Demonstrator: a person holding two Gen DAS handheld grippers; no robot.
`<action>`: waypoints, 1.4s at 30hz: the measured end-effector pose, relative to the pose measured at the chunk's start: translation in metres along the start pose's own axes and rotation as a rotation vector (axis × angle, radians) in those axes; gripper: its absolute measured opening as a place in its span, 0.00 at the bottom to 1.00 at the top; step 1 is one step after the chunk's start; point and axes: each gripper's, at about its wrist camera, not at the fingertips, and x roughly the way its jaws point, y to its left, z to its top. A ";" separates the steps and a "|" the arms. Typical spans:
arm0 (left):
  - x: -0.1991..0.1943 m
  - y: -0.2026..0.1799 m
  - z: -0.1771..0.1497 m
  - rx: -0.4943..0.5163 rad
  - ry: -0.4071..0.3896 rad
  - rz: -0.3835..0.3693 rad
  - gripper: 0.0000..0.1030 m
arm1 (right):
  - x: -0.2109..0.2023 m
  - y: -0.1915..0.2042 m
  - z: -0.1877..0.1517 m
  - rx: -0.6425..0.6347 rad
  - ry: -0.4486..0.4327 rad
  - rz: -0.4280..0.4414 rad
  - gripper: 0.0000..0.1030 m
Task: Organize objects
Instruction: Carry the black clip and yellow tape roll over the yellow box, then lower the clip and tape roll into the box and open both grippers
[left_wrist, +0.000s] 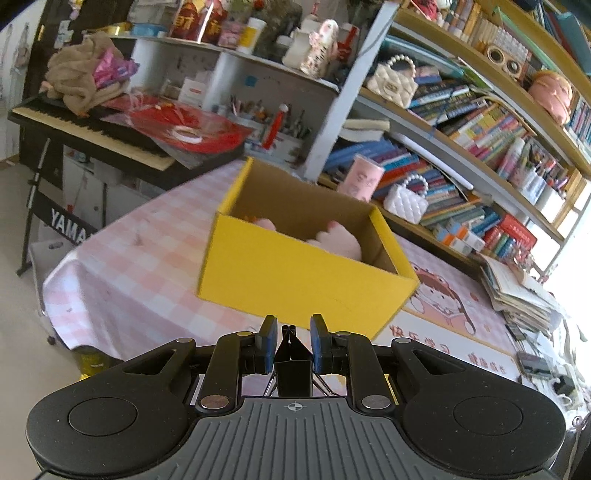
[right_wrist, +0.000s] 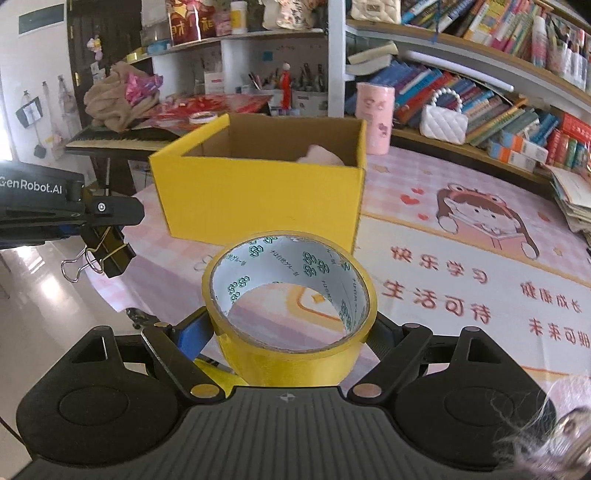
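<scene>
An open yellow cardboard box (left_wrist: 295, 273) stands on the pink table, with a pink plush item (left_wrist: 340, 240) inside. My left gripper (left_wrist: 293, 341) is shut on a black binder clip (left_wrist: 293, 363), held in front of the box's near wall. In the right wrist view the left gripper (right_wrist: 92, 225) shows at the left edge with the clip (right_wrist: 110, 251) hanging from it. My right gripper (right_wrist: 291, 332) is shut on a roll of yellow tape (right_wrist: 291, 347), held above the table in front of the box (right_wrist: 258, 199).
The pink checked tablecloth (right_wrist: 461, 280) has a cartoon print. Bookshelves (left_wrist: 480, 122) run along the back and right. A pink cylinder (right_wrist: 375, 118) and a white handbag (right_wrist: 445, 123) stand behind the box. A keyboard (left_wrist: 85, 129) loaded with red items stands to the left. Stacked books (left_wrist: 517, 291) lie at the right.
</scene>
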 end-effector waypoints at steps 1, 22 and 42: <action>-0.001 0.003 0.003 0.001 -0.007 0.002 0.17 | 0.001 0.002 0.002 -0.002 -0.003 0.001 0.82; 0.041 -0.004 0.089 0.084 -0.153 -0.001 0.17 | 0.037 -0.005 0.105 0.003 -0.176 -0.057 0.82; 0.134 -0.029 0.094 0.122 -0.039 0.094 0.17 | 0.154 -0.027 0.138 -0.053 0.020 0.041 0.82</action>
